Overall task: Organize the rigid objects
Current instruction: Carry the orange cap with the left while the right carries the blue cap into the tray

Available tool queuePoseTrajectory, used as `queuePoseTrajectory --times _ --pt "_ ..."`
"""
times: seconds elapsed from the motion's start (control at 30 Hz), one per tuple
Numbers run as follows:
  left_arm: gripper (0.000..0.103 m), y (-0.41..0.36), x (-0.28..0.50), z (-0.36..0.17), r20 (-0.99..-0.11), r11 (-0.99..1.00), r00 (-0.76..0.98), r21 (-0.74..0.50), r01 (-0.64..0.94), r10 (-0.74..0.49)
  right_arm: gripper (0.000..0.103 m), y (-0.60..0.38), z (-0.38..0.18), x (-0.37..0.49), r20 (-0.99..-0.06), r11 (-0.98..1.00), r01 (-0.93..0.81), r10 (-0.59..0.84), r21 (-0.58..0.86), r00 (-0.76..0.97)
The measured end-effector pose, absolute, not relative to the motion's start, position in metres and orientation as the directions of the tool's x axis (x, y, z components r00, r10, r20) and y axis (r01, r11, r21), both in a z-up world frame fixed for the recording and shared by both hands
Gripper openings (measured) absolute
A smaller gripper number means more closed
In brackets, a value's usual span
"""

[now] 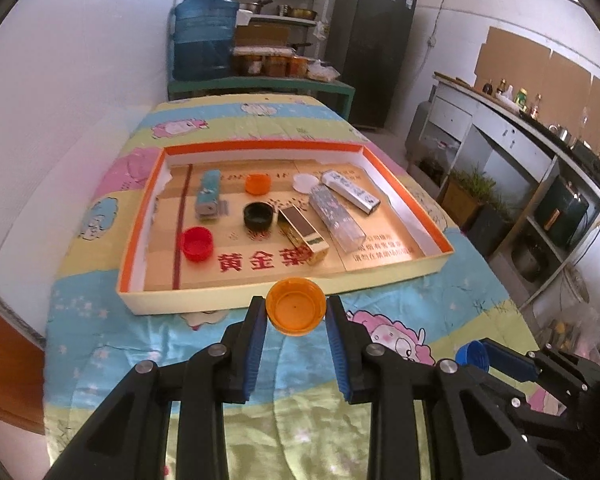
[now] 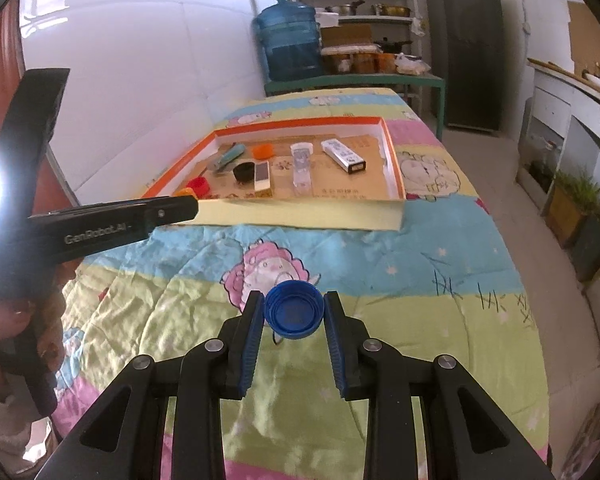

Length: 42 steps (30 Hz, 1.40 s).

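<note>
My left gripper (image 1: pixel 296 308) is shut on an orange bottle cap (image 1: pixel 295 306), held open side up just in front of the near wall of the orange-rimmed shallow box (image 1: pixel 140 216). My right gripper (image 2: pixel 293 312) is shut on a blue bottle cap (image 2: pixel 294 310), held above the quilt well short of the box (image 2: pixel 396 168); it also shows in the left wrist view (image 1: pixel 473 356). In the box lie a red cap (image 1: pixel 196 243), a black cap (image 1: pixel 257 216), an orange cap (image 1: pixel 257 183), a white lid (image 1: pixel 306 182), and several small rectangular boxes (image 1: pixel 303 234).
The table is covered by a patterned quilt (image 2: pixel 340 248). A wall runs along the left side. A blue water jug (image 1: pixel 204 36), shelves and a fridge (image 1: pixel 366 48) stand behind the table. The left gripper's body (image 2: pixel 112 220) crosses the right wrist view at left.
</note>
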State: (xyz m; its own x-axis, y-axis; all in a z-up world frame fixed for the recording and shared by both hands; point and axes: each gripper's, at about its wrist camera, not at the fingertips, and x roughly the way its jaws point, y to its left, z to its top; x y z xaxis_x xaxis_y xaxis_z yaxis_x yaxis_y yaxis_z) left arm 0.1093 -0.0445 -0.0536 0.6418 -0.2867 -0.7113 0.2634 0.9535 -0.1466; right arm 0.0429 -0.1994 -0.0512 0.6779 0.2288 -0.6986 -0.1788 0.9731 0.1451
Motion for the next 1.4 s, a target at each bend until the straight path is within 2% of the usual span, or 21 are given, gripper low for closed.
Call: queuePoseTrajectory --times 0.77,1.4 --pt "0.031 -0.013 0.134 -0.032 -0.675 0.959 0.681 -0.197 0.205 -0.284 0.031 -0.196 -0.015 0.095 -0.671 0.979 -0.187 0.191 0.079 0.716" --pt "0.031 -0.020 0.173 -0.042 -0.697 0.962 0.664 -0.192 0.194 -0.273 0.031 -0.212 -0.020 0.155 -0.675 0.982 -0.170 0.181 0.083 0.715"
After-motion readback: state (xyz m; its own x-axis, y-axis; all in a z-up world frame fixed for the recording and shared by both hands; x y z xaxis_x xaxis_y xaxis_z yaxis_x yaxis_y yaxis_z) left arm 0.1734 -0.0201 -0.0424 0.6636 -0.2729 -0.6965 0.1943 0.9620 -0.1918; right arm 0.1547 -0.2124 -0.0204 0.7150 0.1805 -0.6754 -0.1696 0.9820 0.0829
